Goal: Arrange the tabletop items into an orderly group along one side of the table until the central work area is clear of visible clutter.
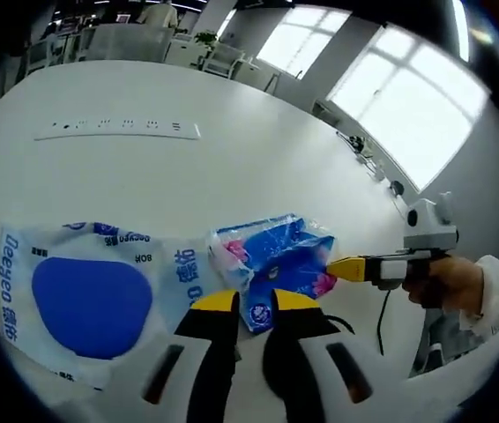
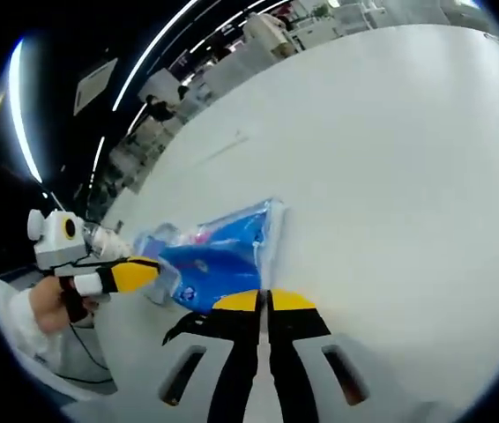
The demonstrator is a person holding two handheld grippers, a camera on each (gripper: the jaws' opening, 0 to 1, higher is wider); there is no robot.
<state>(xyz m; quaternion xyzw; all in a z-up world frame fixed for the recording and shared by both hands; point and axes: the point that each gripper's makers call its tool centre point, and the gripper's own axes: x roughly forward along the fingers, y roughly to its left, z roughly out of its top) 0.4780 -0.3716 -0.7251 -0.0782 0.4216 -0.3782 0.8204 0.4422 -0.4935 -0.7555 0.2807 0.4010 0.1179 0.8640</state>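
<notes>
A small blue and pink plastic packet (image 1: 271, 251) is stretched between both grippers over the white table (image 1: 232, 159). My left gripper (image 1: 254, 304) is shut on its near corner. My right gripper (image 1: 342, 267) comes in from the right, held by a hand, and pinches the packet's opposite edge. In the right gripper view the same packet (image 2: 219, 256) runs from my right gripper (image 2: 264, 301), shut on its thin edge, to the left gripper (image 2: 144, 271). A large white Deeyeo wipes pack (image 1: 91, 295) with a blue oval lies flat just left of the packet.
A long flat white strip (image 1: 117, 130) lies far across the table. Desks and chairs (image 1: 188, 44) stand beyond the far edge, and windows line the right wall. A person's sleeve and hand (image 2: 51, 308) show at the left of the right gripper view.
</notes>
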